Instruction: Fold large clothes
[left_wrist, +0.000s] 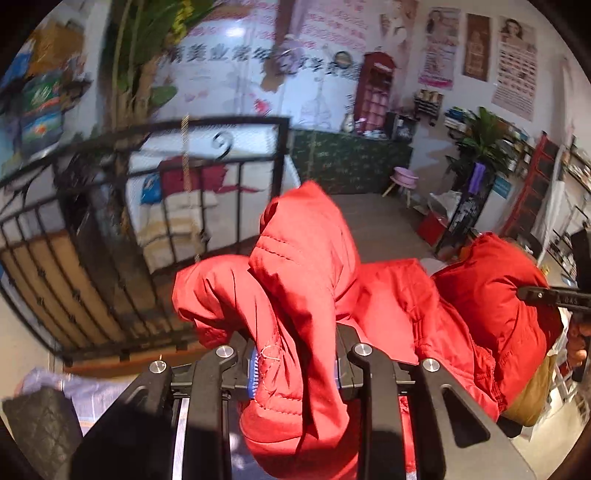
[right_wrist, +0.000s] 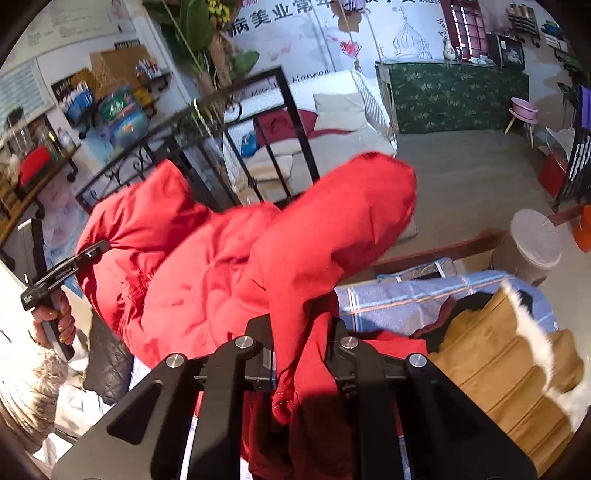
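A large red padded jacket hangs in the air between both grippers. My left gripper is shut on a quilted fold of it, which bulges up over the fingers. My right gripper is shut on another part of the same jacket, whose rounded end sticks up past the fingers. In the left wrist view the right gripper shows at the far right, held by a hand. In the right wrist view the left gripper shows at the far left, held by a hand.
A black iron railing stands ahead on the left. Below lie a blue checked blanket, a tan quilted garment and a dark quilted garment. A grey lidded bin stands at the right.
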